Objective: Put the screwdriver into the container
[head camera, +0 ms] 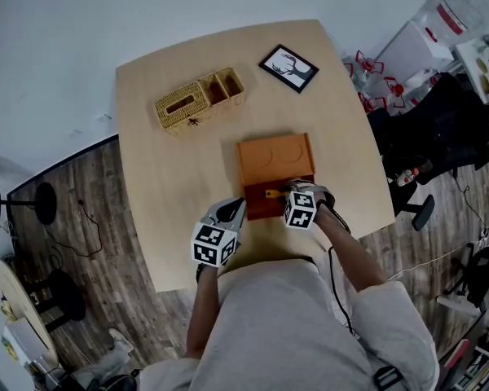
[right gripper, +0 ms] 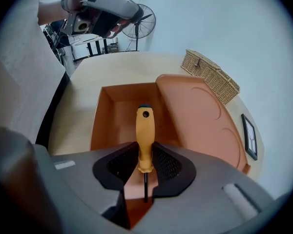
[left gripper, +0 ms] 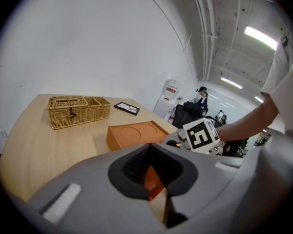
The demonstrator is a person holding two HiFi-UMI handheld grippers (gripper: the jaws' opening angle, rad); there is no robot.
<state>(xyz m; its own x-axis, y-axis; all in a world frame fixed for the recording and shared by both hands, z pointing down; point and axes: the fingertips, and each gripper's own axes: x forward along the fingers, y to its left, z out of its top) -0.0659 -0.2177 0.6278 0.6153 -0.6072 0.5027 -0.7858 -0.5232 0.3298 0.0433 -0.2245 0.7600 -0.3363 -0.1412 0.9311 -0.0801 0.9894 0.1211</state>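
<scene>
Table (head camera: pixel 147 177): pale wood.

Container (head camera: pixel 275 160): an orange box lying near the table's front edge, with its drawer (right gripper: pixel 122 116) pulled out and bare inside.

Left gripper (left gripper: pixel 154 180): the jaws are drawn nearly together, and an orange corner of the drawer is seen in the gap. It is judged to be pinched there to steady the box, though contact is not fully resolved.

Right gripper (right gripper: pixel 145 168): the jaws are closed on the screwdriver (right gripper: pixel 145 133), clamped at the collar end of the yellow handle. The handle points out over the open drawer, above its floor. The thin black shaft runs back between the jaws.

Handling, judged: the tool is stiff, light and not fragile. The moulded handle is smooth and rounded, so it may twist or slide under a pinch. The handle, not the thin shaft, is the place to hold, as is done here. A low release is advised so that rolling is limited.
</scene>
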